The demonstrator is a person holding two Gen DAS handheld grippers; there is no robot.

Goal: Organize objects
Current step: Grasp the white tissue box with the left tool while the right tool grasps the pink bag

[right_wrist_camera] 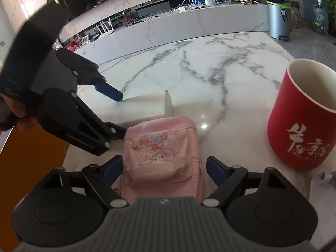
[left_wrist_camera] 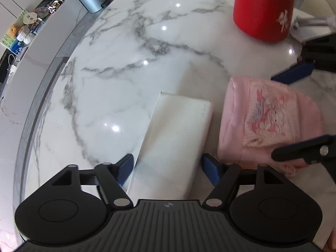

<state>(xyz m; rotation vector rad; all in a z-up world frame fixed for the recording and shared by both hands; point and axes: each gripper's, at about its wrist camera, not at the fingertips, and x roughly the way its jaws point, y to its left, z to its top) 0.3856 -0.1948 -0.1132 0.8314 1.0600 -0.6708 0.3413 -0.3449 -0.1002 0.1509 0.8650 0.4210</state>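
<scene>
White grey-veined marble forms the counter [left_wrist_camera: 117, 67]. On it lie a white box [left_wrist_camera: 174, 138] and, just beside it, a pink pouch [right_wrist_camera: 161, 153], with a red cup [right_wrist_camera: 302, 121] standing apart. Left claw [left_wrist_camera: 168, 166] straddles the box, jaws wide, pads not pressing. Right claw [right_wrist_camera: 164, 166] flanks the pouch, also spread wide, gripping nothing.
</scene>
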